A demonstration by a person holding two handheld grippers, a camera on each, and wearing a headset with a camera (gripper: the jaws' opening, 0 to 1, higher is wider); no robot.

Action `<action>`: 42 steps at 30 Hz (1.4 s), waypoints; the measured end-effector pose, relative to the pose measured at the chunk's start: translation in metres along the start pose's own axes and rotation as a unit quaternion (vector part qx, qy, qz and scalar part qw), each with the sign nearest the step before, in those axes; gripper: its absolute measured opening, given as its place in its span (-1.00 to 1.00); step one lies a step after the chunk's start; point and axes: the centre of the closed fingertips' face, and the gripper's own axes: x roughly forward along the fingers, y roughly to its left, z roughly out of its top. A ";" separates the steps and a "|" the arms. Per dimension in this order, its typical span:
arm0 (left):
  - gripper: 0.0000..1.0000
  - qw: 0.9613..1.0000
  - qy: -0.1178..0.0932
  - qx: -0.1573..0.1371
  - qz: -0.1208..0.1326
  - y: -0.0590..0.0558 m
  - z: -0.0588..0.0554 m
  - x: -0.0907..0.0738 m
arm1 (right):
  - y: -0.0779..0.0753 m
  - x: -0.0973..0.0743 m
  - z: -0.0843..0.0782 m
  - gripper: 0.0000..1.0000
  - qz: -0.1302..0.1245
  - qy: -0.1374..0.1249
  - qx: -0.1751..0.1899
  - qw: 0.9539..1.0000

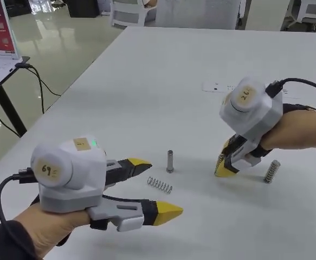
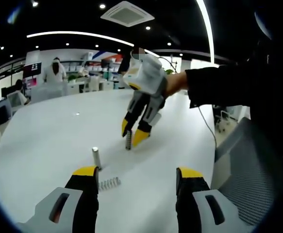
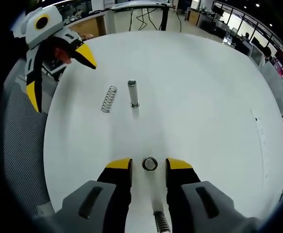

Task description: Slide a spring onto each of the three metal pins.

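Bright, even light on the white table [image 1: 163, 92], shadows on it soft. Above the table ceiling lights [image 2: 102, 6] glare; fisheye curves its edges.

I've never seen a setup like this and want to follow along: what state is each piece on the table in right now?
Left tongs: open, empty.
Right tongs: slightly open, nothing clamped.
Third pin: upright between the right tongs' tips; spring on it or not, unclear.
Middle pin: upright, bare.
Loose spring: lying flat beside the middle pin.
Sprung pin: upright, spring already on it.
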 end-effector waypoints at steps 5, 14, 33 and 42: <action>0.20 1.000 0.000 0.000 0.000 0.000 0.000 0.000 | -0.001 -0.001 0.001 -0.42 -0.003 -0.002 -0.002 1.000; 0.20 1.000 0.001 0.001 -0.001 -0.001 0.001 0.000 | -0.004 -0.003 0.007 -0.23 -0.012 -0.015 -0.005 1.000; 0.20 1.000 0.000 0.004 -0.002 -0.002 0.001 0.000 | 0.001 -0.010 0.027 -0.10 -0.018 -0.041 -0.021 0.999; 0.20 1.000 -0.002 0.004 -0.001 -0.002 0.002 0.000 | 0.006 -0.013 0.038 -0.10 -0.015 -0.049 -0.031 0.998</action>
